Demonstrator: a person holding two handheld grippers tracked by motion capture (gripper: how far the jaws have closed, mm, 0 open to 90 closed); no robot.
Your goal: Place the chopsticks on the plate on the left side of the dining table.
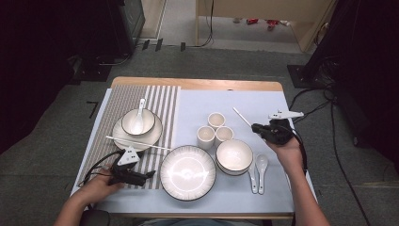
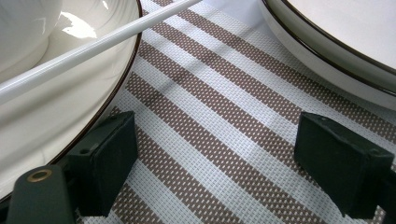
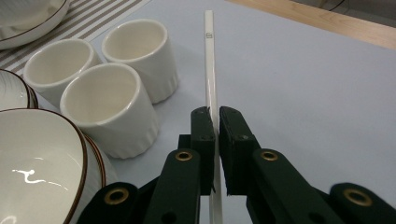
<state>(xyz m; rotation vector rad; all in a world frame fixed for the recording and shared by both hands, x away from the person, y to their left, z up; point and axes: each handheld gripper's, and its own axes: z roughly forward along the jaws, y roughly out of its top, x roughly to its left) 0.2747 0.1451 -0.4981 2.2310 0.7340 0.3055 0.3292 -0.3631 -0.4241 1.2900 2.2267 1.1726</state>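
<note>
The right tool (image 3: 216, 122) hides the chopstick's (image 3: 209, 60) near end, clamping it (toward the surface's right edge); the left tool (image 2: 215, 158) gapes wide, empty.

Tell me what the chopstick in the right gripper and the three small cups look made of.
Chopstick: smooth, glossy white, probably ceramic or hard plastic; the look leaves it open. Small cups: likely glazed ceramic, judging by thick cream walls, ribbed bases and a soft sheen.
</note>
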